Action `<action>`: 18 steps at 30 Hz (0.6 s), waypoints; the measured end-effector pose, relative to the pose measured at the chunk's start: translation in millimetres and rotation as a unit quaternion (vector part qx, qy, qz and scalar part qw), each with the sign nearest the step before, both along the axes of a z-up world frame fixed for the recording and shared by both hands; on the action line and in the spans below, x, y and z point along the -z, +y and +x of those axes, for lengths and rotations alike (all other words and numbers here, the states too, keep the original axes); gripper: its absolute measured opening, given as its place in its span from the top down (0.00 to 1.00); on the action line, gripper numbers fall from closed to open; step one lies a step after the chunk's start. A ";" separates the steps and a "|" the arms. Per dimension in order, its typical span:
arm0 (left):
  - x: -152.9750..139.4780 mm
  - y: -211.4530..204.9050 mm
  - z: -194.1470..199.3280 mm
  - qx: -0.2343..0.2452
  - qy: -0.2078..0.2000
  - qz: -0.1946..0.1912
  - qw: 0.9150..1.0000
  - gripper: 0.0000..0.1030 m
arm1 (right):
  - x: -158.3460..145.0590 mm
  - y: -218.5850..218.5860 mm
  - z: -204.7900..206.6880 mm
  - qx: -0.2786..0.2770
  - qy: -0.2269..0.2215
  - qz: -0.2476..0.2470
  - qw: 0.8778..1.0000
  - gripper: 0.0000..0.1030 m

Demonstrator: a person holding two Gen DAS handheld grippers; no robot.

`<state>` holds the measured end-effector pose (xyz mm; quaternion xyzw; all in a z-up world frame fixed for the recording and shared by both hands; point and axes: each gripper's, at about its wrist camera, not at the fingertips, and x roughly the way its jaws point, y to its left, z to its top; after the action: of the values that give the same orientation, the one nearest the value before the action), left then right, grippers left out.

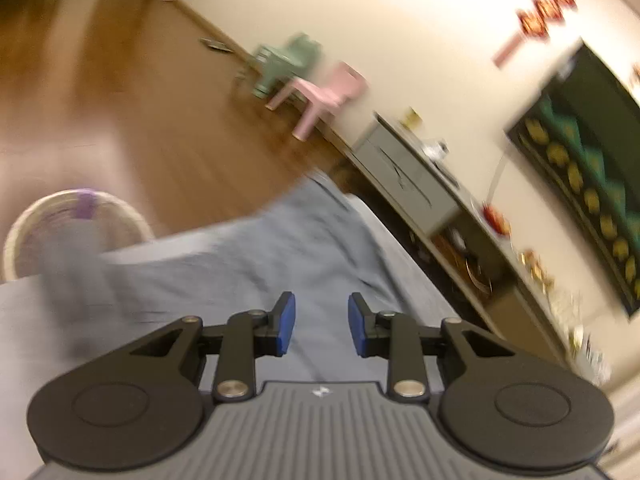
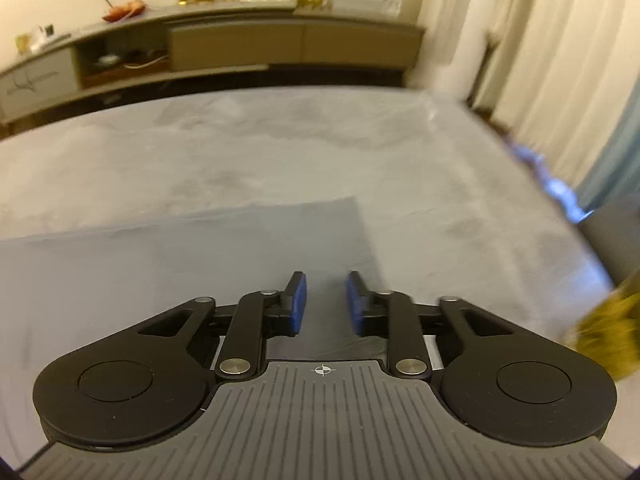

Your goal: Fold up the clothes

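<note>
My left gripper [image 1: 321, 324] spread and empty above blue-grey garment [image 1: 280, 248], right gripper [image 2: 324, 305] likewise spread over its folded edge [image 2: 240, 240], basket [image 1: 24, 232] far left.

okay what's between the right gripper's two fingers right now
Nothing is gripped: in the right wrist view the right gripper is open over the flat grey garment, whose cloth shows through the gap.

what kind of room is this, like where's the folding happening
Most likely a home living room or bedroom. A long low media cabinet runs along the wall, two small children's chairs stand on a wooden floor, and the blue-grey garment lies on a wide grey padded surface, perhaps a bed.
</note>
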<state>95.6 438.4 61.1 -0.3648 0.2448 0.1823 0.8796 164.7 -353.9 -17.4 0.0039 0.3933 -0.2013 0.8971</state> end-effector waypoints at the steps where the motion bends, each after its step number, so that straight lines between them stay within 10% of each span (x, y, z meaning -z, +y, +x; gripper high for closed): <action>1: -3.2 8.9 -15.5 -0.008 -0.003 -0.003 1.000 0.71 | -8.7 15.2 -4.9 -0.022 -0.010 -0.016 1.000 0.78; 7: -2.5 43.7 -72.6 -0.035 0.005 -0.026 0.999 0.62 | -34.5 128.5 -33.7 -0.240 -0.028 0.032 0.970 0.59; 18: 55.1 55.0 -73.5 -0.048 -0.005 -0.133 0.990 0.60 | -57.5 250.7 -28.8 -0.281 -0.034 0.022 0.959 0.59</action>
<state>22.1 493.4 6.0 -0.4912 0.2447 0.1884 0.8145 135.9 -103.2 40.2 -0.0798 0.3523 0.0676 0.9300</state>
